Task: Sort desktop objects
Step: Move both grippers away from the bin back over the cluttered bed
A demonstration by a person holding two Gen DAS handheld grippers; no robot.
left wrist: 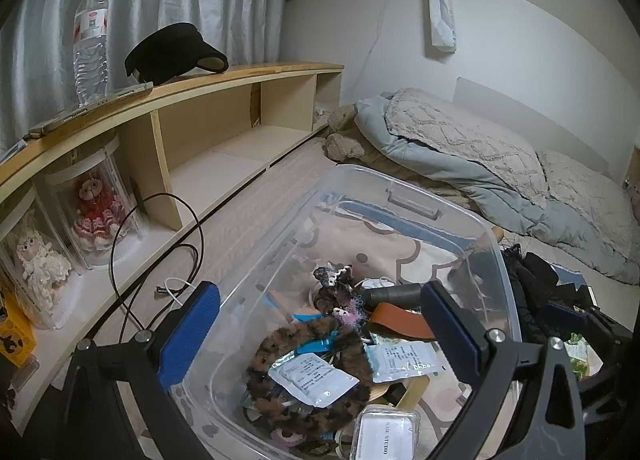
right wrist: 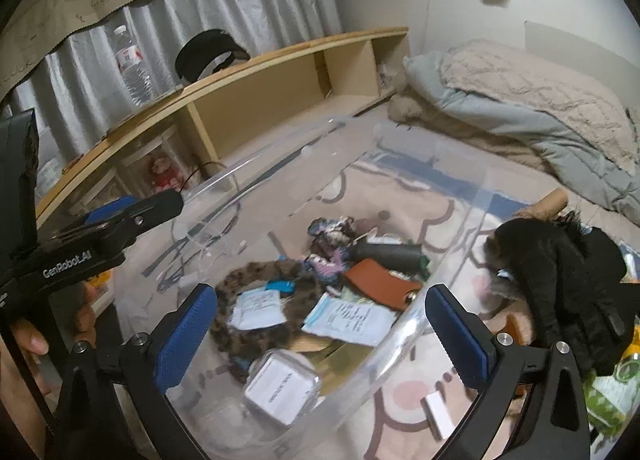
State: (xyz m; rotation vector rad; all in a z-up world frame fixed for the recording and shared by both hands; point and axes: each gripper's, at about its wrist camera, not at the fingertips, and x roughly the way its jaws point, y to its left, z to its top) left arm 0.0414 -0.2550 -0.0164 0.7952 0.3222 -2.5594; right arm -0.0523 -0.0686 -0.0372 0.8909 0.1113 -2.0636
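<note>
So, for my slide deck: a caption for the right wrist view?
Open right gripper hovers over a clear plastic bin of sorted small items, with a black furry glove outside it.

Bin: I see a clear plastic storage bin (right wrist: 404, 324) standing upright and open-topped on the patterned bedding, its curved near wall crossing my right view.
Scrunchie: I make out a brown leopard-print fuzzy ring (right wrist: 256, 280) lying flat near the bin's middle.
Sachets: two white printed packets; one (right wrist: 256, 306) lies on the ring, the other (right wrist: 352, 318) at its 3 o'clock.
Leather tag: a tan leather piece (right wrist: 380, 282) lies flat at 1 o'clock from the ring.
Black cylinder: I see it (right wrist: 386, 254) on its side, just beyond the leather.
Small box: a clear labelled case (right wrist: 282, 388) at 6 o'clock.
Gloves: black gloves (right wrist: 568, 292) lie outside the bin, at 3 o'clock.
</note>
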